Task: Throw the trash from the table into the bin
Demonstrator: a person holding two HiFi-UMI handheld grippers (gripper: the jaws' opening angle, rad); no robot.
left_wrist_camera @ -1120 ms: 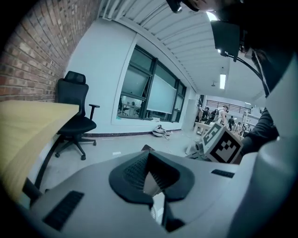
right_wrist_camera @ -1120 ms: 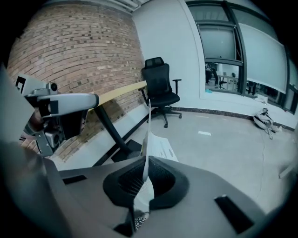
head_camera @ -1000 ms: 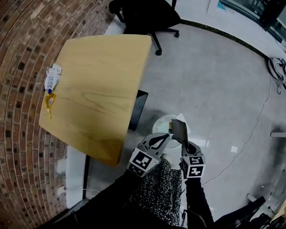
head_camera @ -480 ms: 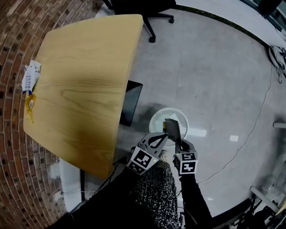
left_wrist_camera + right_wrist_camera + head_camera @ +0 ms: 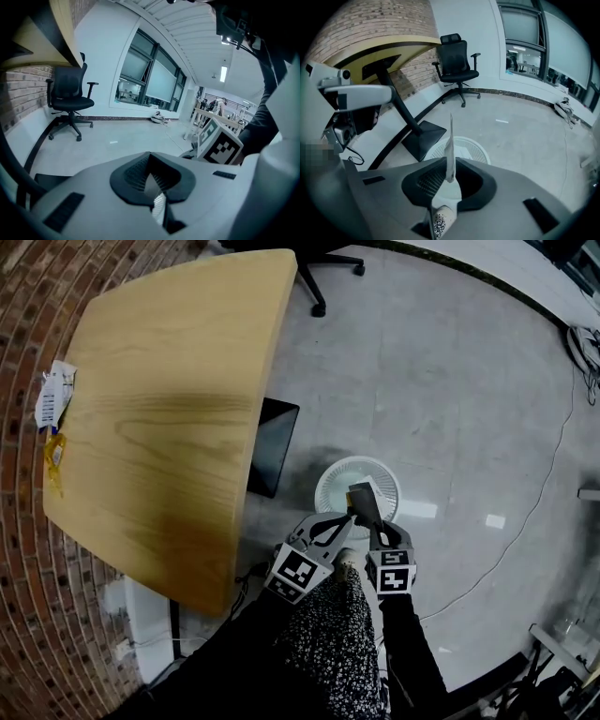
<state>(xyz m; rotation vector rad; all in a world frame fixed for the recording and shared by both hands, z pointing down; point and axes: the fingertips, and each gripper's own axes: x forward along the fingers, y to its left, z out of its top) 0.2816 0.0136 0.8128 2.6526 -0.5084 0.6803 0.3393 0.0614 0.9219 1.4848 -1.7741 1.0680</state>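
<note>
My right gripper is shut on a thin dark flat wrapper that sticks up from its jaws, directly above the round white bin on the floor. The jaws have just been easing apart a little, with the wrapper still between them. In the right gripper view the wrapper stands edge-on over the bin. My left gripper is shut and empty beside it. A white wrapper and a yellow one lie at the far left edge of the wooden table.
The table's black base plate lies on the floor left of the bin. A black office chair stands farther off by the brick wall. A cable runs across the grey floor at right.
Both grippers have dropped toward the floor, and the wrapper has come from the bin's near edge to over its middle. The table trash has not moved.
</note>
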